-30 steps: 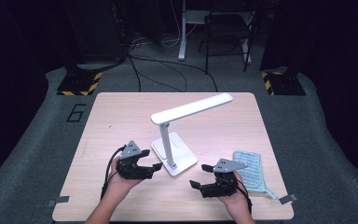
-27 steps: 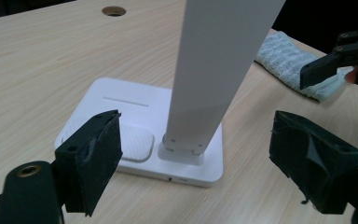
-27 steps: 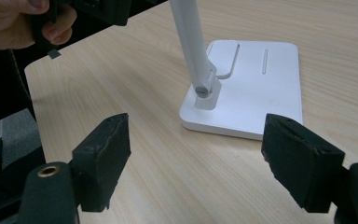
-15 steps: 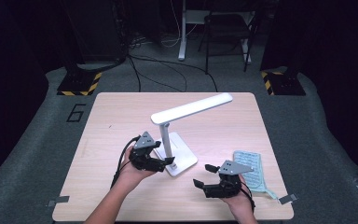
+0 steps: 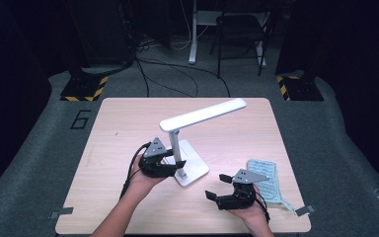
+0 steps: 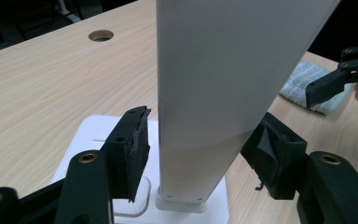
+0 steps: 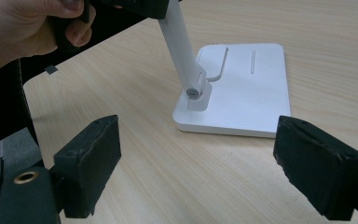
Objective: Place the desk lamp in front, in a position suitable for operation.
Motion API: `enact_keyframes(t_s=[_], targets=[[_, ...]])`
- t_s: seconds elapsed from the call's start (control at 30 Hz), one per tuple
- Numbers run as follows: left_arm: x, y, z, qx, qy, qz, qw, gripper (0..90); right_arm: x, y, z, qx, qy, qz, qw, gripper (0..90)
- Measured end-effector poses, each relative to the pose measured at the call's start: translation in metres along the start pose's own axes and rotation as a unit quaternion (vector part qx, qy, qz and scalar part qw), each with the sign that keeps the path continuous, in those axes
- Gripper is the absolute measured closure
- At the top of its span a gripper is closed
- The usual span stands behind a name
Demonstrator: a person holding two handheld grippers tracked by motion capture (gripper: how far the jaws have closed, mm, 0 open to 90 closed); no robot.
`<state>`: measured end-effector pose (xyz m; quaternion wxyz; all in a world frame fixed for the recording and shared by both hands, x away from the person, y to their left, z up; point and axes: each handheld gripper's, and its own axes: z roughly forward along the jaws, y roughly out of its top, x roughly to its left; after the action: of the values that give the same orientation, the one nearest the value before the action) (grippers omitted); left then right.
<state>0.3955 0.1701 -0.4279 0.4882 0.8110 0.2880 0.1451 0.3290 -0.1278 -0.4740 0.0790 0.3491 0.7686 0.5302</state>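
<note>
A white desk lamp (image 5: pixel 187 143) stands near the middle of the pale wood-grain table (image 5: pixel 118 128). It has a flat rectangular base (image 7: pixel 242 88) with rounded corners, a flat upright stem (image 6: pixel 223 93), and a long slim head (image 5: pixel 205 114) angled up and away. Its surfaces are smooth, matte plastic.

The left gripper (image 5: pixel 170 165) sits at the stem, low down near the base. In the left gripper view its two black jaws flank the stem on either side; they have just been closing around it. The pad on the right of that view (image 6: pixel 265 151) looks pressed to the stem's edge, while the other pad (image 6: pixel 137 149) is just beside it with a thin gap, so I cannot tell whether the grip is firm. The pads are rough, worn black foam.

The right gripper (image 5: pixel 217 186) hovers over bare table near the front edge, with its jaws spread wide and nothing between them.

Just beside the right hand (image 5: pixel 249 212) lies a pale blue-green folded cloth (image 5: pixel 266 177), soft and textured, flat on the table.

The right gripper view shows the hinge pin (image 7: pixel 193 93) where the stem joins the base, plus a thin groove and a raised tab on the base top. The left gripper view shows a round cable hole (image 6: pixel 100 35) in the tabletop. The high view shows grey carpet (image 5: pixel 345 148) around the table.
</note>
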Motion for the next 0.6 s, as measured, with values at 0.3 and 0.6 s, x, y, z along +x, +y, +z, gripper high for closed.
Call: enact_keyframes(t_s=[0.3, 0.6], targets=[[0.000, 0.004, 0.003, 0.004, 0.007, -0.007, 0.9999, 40.0, -0.009, 0.001, -0.002, 0.005, 0.026, 0.038, 0.9989, 23.5], [0.002, 0.006, 0.003, 0.009, -0.012, -0.010, 0.9998, 49.5, -0.009, 0.002, -0.007, -0.013, 0.006, 0.018, 0.9997, 32.2]])
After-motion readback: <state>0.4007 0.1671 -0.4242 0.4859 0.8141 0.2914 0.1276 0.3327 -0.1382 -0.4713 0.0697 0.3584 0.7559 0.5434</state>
